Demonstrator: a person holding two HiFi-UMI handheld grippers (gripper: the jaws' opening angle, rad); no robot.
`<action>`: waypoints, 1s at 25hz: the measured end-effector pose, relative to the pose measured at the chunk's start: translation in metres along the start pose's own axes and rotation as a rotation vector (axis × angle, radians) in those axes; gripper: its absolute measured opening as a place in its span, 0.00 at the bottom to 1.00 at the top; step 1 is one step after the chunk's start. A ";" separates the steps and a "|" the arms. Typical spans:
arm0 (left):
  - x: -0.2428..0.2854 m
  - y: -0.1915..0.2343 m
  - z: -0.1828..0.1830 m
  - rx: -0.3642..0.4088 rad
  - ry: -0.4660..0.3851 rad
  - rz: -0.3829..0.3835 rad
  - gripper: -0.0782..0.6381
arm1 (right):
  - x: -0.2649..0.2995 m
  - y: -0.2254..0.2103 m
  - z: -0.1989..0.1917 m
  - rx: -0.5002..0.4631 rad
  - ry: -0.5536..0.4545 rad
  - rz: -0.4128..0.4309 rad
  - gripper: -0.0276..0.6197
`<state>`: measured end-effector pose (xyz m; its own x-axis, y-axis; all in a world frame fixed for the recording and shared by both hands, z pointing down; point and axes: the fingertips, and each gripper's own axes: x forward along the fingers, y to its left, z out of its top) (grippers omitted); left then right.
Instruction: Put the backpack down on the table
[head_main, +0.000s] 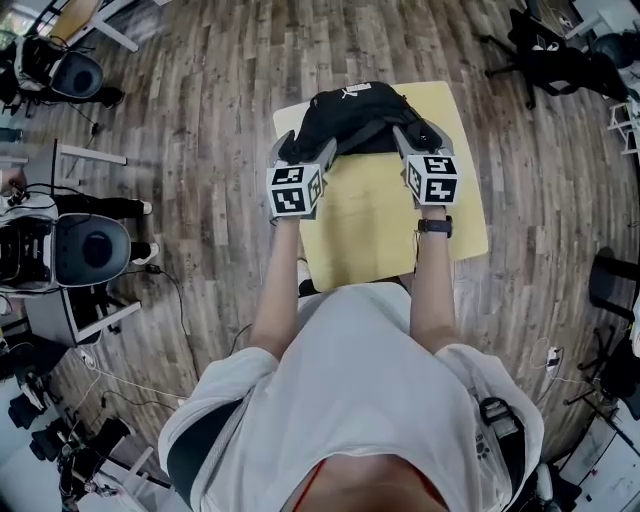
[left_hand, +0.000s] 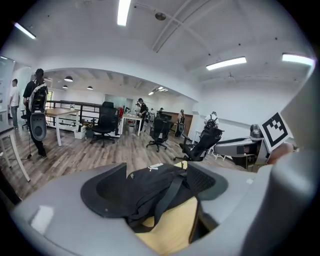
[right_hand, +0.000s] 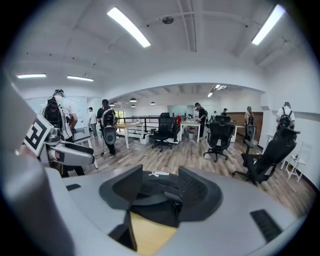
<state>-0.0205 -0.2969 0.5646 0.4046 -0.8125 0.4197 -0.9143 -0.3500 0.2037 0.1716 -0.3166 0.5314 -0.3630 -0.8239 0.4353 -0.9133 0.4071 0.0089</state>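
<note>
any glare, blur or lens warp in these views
Head view: heavy fisheye, floor planks bow around the table; even light, the black backpack shows little detail. Left gripper view: round dark border, ceiling lights blown out, foreground soft. Right gripper view: same border, glaring light strips, room fairly sharp.

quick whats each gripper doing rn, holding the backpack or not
left gripper: open, jaws apart, backpack seen between them but not clamped
right gripper: open, jaws wide, backpack not clamped

Backpack (head_main: 350, 115) on table (head_main: 370, 232), far end
</note>
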 end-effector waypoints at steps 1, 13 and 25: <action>-0.005 0.000 0.010 0.003 -0.022 -0.003 0.64 | -0.002 0.005 0.007 -0.004 -0.016 0.001 0.39; -0.060 -0.006 0.099 0.049 -0.219 -0.027 0.54 | -0.031 0.059 0.084 -0.026 -0.192 0.023 0.21; -0.102 -0.022 0.165 0.156 -0.384 -0.032 0.22 | -0.074 0.080 0.148 -0.002 -0.309 -0.032 0.11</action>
<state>-0.0450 -0.2835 0.3711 0.4239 -0.9044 0.0485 -0.9050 -0.4209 0.0623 0.0982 -0.2812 0.3663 -0.3732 -0.9171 0.1399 -0.9250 0.3795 0.0204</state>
